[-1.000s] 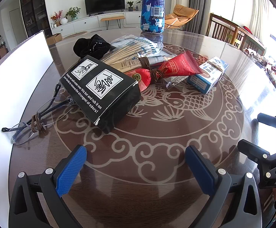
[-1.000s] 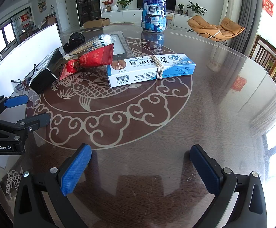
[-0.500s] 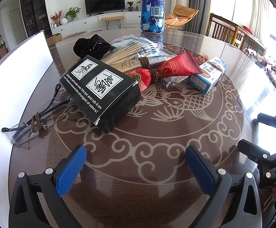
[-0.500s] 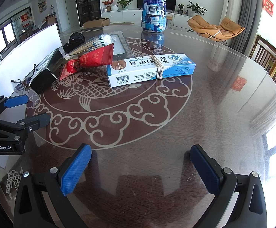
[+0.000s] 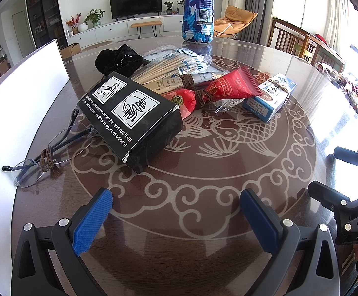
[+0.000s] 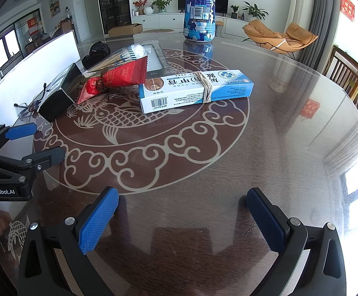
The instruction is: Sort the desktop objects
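On the round glass-topped table [image 5: 179, 259] lies a cluster of objects. A black box with white labels [image 5: 132, 118] leans over rimless glasses [image 5: 41, 157] tied with a brown band. Behind it lie a red tube [image 5: 228, 88], a silver tube [image 5: 179, 81], a bag of wooden sticks [image 5: 171, 61] and a black cloth [image 5: 117, 59]. A blue-and-white carton [image 6: 196, 91] with a rubber band lies in the middle. My left gripper [image 5: 176, 219] stands open before the black box, nothing between its fingers. My right gripper [image 6: 182, 220] is open over bare table, short of the carton.
A tall blue-and-white patterned bottle [image 6: 200, 7] stands at the far side of the table. A white board [image 5: 16, 103] runs along the left edge. Wooden chairs [image 5: 299, 39] stand to the right beyond the table. Each gripper appears at the edge of the other's view.
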Available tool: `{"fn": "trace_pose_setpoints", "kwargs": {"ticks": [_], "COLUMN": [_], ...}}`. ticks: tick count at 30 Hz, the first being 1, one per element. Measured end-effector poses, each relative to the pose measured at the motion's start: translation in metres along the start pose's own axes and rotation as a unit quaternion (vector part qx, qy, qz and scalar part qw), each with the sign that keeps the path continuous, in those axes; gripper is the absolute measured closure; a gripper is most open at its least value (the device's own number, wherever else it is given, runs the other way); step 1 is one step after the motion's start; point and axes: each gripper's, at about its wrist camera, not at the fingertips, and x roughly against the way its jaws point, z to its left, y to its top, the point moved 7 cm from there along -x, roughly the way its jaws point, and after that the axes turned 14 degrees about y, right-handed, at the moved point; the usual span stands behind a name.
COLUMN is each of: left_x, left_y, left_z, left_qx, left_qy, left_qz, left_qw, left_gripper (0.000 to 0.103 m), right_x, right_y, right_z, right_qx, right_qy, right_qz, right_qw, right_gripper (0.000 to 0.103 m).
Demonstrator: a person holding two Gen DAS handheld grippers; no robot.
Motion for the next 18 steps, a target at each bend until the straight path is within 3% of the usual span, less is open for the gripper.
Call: {"fn": "trace_pose_setpoints", "kwargs": {"ticks": [6, 8, 11, 15, 18], "left_x": [0.0, -0.001, 0.001, 0.018, 0.016], "left_y": [0.0, -0.001, -0.001, 0.019, 0.041], "left_z": [0.0, -0.002, 0.001, 0.037, 0.057], "left_qx": [-0.001, -0.018, -0.076, -0.175, -0.216], "left_qy": [0.0, -0.006, -0.027, -0.002, 0.003], "left_qz": [0.0, 0.017, 0.07, 0.059, 0.064], "left_qw": [1.0, 0.9997, 0.9943, 0.9828, 0.9742], "left_gripper": [0.0, 0.0, 0.0, 0.0, 0.0], "right_x": [0.0, 0.0, 0.0, 0.0, 0.0], "right_y": [0.0, 0.0, 0.0, 0.0, 0.0], "right_z": [0.0, 0.0, 0.0, 0.0, 0.0], "right_qx": [0.0, 0.0, 0.0, 0.0, 0.0], "right_qy": [0.0, 0.0, 0.0, 0.0, 0.0], "right_qz": [0.0, 0.0, 0.0, 0.0, 0.0], "right_qw": [1.0, 1.0, 1.0, 1.0, 1.0], "right_gripper": [0.0, 0.0, 0.0, 0.0, 0.0]}}
